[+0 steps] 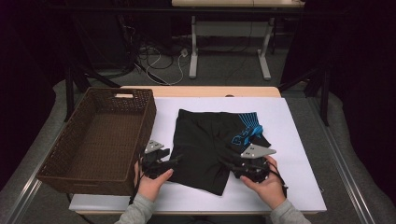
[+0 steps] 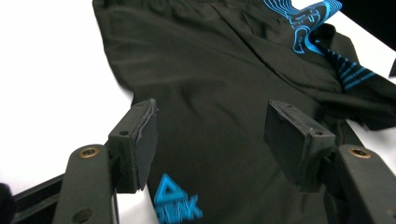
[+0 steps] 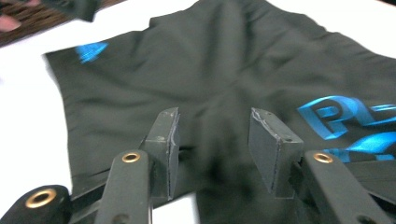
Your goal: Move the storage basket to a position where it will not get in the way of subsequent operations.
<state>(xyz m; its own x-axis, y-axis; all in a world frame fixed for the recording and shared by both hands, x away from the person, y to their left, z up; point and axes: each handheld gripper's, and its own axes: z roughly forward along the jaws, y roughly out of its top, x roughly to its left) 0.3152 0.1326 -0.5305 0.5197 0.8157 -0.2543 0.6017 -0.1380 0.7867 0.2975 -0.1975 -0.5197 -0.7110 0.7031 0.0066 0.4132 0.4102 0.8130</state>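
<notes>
Table, white-topped, stands in a dark room with cables on the floor behind. Basket, brown wicker, sits left, just beside black shorts lying flat mid-table, waistband away from the person. Left gripper and right gripper hover at the hems, jaws apart, unclamped.

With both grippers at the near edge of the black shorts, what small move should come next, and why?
Probably lower both and close on the fabric. The left gripper and right gripper each stand open above the black shorts, pads not pressing cloth. The shorts lie flat on the white table beside the wicker basket, so a two-point grip likely precedes folding or lifting.
</notes>
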